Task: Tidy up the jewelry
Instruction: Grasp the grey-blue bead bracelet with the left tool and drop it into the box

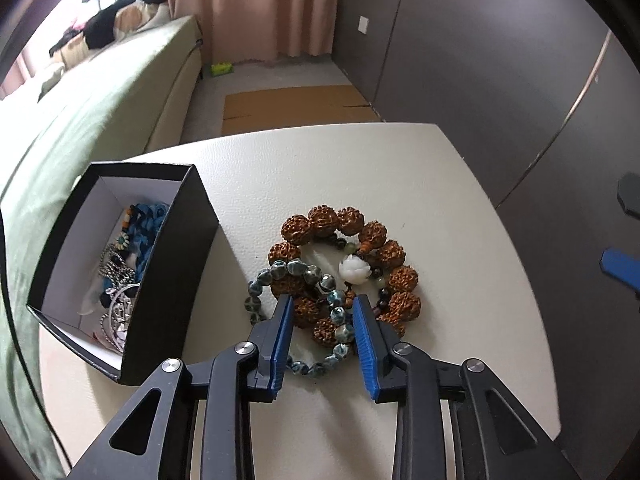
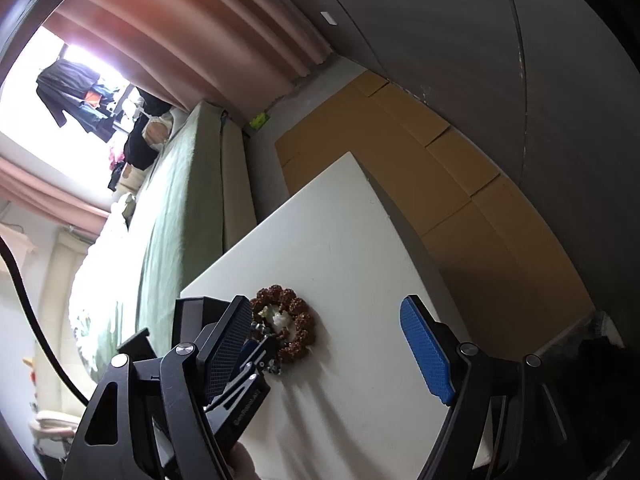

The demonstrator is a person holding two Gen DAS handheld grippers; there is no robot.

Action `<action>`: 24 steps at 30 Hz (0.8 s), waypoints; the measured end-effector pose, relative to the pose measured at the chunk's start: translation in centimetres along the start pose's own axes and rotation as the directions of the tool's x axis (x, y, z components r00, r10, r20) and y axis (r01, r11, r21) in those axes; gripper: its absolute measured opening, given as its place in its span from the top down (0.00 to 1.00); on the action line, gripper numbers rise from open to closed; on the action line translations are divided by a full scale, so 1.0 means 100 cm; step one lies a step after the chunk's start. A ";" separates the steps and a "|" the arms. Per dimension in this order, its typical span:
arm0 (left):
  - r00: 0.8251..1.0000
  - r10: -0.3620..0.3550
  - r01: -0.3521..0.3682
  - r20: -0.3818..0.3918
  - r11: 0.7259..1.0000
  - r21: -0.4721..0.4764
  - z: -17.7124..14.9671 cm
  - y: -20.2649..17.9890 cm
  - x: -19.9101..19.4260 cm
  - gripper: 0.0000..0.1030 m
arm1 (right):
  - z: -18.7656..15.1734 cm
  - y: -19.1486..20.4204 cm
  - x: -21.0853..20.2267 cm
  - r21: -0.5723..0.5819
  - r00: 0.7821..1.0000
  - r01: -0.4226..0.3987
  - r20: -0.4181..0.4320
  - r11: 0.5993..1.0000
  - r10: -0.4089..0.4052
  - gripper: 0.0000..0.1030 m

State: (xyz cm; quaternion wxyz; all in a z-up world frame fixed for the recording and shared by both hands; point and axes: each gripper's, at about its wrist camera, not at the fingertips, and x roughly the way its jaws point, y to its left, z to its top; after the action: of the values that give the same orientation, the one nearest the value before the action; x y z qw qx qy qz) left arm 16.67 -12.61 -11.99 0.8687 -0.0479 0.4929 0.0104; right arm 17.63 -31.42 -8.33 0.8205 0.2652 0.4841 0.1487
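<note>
A pile of bracelets lies on the white table (image 1: 400, 184): a brown knobbly-bead bracelet (image 1: 396, 254), a blue-green glazed-bead bracelet (image 1: 296, 270) and a strand with a white lotus bead (image 1: 354, 270). My left gripper (image 1: 322, 304) is open, its blue pads on either side of the pile's near edge. A black box (image 1: 176, 264) at the left holds several jewelry pieces (image 1: 120, 272). My right gripper (image 2: 324, 312) is open and empty, held above the table; the brown bracelet (image 2: 298, 322) and the left gripper show between its fingers.
A green bed (image 1: 92, 116) runs along the table's left side. Flat cardboard (image 1: 296, 108) lies on the floor beyond the table, below a pink curtain (image 1: 256, 4). A grey wardrobe wall (image 1: 500, 60) stands at the right. The right gripper's blue pad (image 1: 622, 266) shows at the right edge.
</note>
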 end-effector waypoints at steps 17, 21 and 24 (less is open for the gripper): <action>0.977 -0.199 0.206 0.073 0.973 -0.101 0.011 0.043 -0.048 0.91 | -0.008 0.019 0.023 -0.055 0.998 0.045 -0.043 0.997 -0.048 0.25; 0.968 -0.222 0.237 0.119 0.963 -0.128 0.016 0.058 -0.067 0.91 | -0.013 0.025 0.034 -0.079 0.996 0.065 -0.063 0.995 -0.070 0.25; 0.960 -0.237 0.258 0.149 0.955 -0.148 0.020 0.069 -0.079 0.91 | -0.016 0.029 0.042 -0.100 0.993 0.081 -0.074 0.992 -0.088 0.25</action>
State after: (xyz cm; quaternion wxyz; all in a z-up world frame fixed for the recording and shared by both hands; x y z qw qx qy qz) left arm 13.88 -5.32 -4.75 0.8864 -0.1806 0.4228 -0.0545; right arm 18.31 -26.49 -10.28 0.8183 0.1983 0.5190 0.1473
